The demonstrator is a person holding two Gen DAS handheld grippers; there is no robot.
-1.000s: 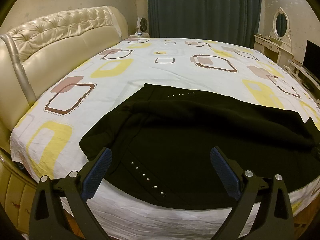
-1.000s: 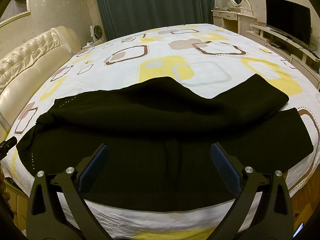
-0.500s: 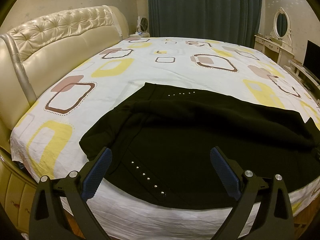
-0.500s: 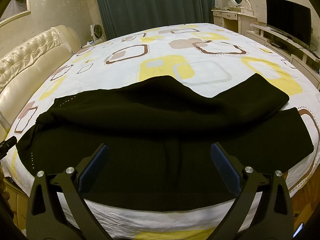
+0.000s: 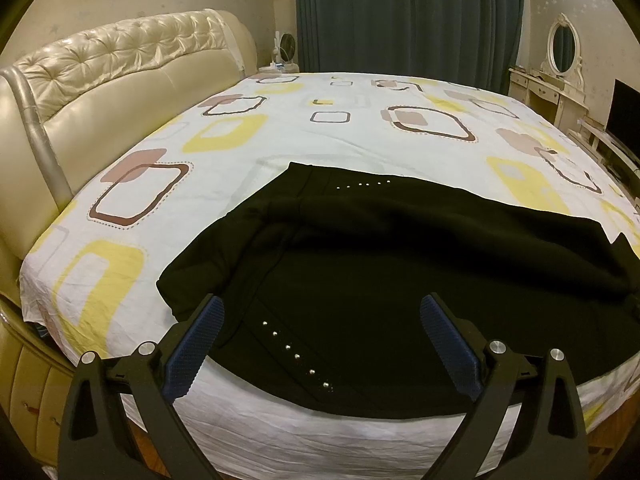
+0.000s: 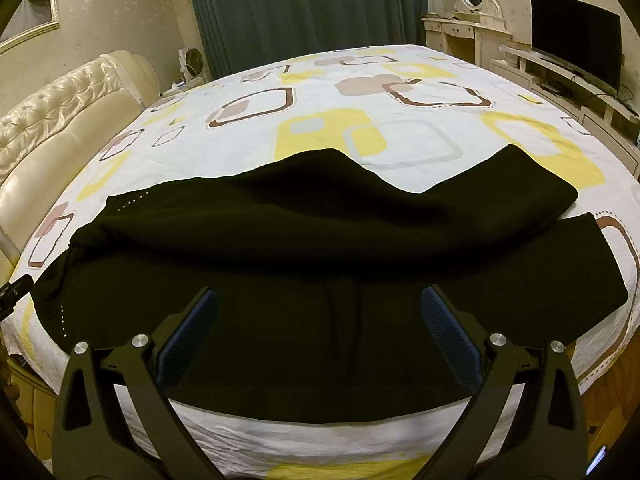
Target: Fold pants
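While both tongs hang above the near edge of the bed, the scene reads as follows, left to right:

Headboard (image 5: 120, 76): cream, tufted, at the left side of the bed; no item rests on it.
Bed sheet (image 5: 360, 128): white with yellow, brown and grey squares, covering the whole bed (image 6: 400, 80); the pants are the only item lying on it.
Pants (image 5: 400, 264): black, spread flat across the near part of the bed, waist end toward the headboard, legs running to the right; a row of small metal studs (image 5: 296, 356) shows near the front edge.
Pants legs (image 6: 520, 208): the far leg lies partly over the near one, ends offset at the right.
Left gripper (image 5: 320, 344): fingers wide apart, nothing between them, above the studded waist area; contact with cloth not evident.
Right gripper (image 6: 320, 336): fingers wide apart, empty, above the middle of the pants.
Curtain (image 5: 408, 16): dark, behind the bed.
Dresser (image 6: 460, 36): cream, with oval mirror, far right.
Television (image 6: 576, 36): dark screen, on a low cabinet at the right.
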